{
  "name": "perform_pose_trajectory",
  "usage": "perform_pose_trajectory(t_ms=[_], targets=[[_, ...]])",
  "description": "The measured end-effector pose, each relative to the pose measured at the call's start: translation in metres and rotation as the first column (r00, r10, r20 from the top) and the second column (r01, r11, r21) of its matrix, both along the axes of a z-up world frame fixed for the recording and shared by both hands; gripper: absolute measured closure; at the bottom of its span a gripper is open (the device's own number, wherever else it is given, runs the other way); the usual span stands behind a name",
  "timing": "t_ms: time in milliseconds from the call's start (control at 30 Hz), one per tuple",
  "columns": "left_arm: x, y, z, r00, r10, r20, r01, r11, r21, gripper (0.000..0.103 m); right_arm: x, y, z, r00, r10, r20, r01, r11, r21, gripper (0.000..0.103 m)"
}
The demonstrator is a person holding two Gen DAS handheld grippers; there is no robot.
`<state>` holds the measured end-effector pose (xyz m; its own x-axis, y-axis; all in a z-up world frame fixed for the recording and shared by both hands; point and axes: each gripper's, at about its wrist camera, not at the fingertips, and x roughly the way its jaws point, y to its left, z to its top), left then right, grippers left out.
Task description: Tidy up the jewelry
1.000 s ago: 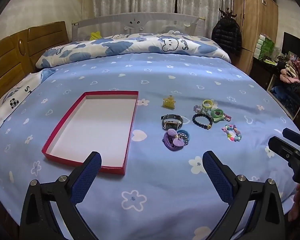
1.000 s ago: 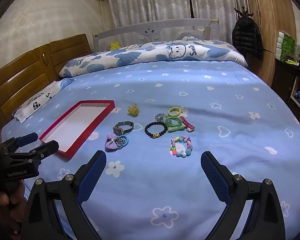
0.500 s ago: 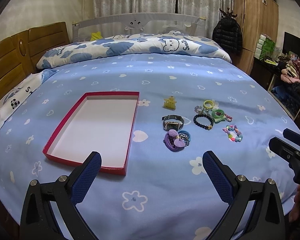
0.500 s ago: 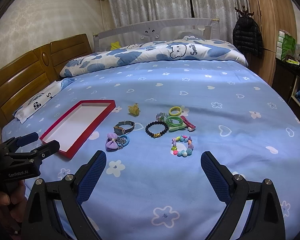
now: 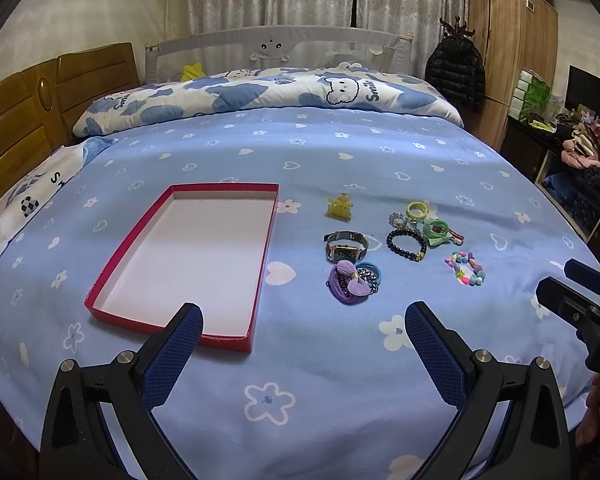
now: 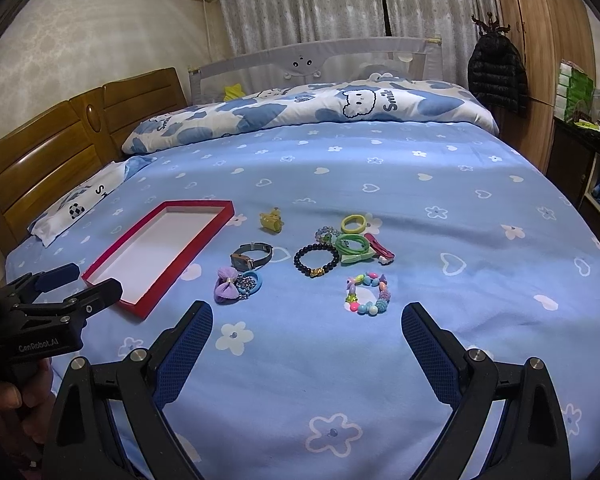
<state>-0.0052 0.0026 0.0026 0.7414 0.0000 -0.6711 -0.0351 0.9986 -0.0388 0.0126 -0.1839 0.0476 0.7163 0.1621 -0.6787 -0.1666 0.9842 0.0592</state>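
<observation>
Left wrist view showed the bed under a blue flowered sheet, and on it the red tray, white inside and holding nothing. To the tray's right lay the jewelry in 1 loose cluster: the watch, the purple bow tie touching a blue band just beside it, the dark bead bracelet, the pastel bead bracelet, green hair ties, a yellow ring tie and a small yellow clip. The left gripper hovered at the near edge, jaws spread wide, holding nothing; the right gripper was likewise wide open and empty, facing the pastel bracelet. All pieces looked light. The watch seemed stiffest and best pinched across its band; bead strands would probably sag and roll, so 1 side of the loop seemed the place to grip; the cloth bow would likely squash, taking hold easily
</observation>
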Motion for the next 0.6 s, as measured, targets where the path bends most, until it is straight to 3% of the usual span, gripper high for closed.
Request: perform_pose_trajectory(t_ms=[600], targets=[[0.0051,-0.0006,-0.0036,1.0,-0.003,-0.012,0.003,1.0,-0.004,0.001,0.0014,0.0027,-0.0005,1.0,0.003,-0.005,-0.003,1.0,0.002,0.006]])
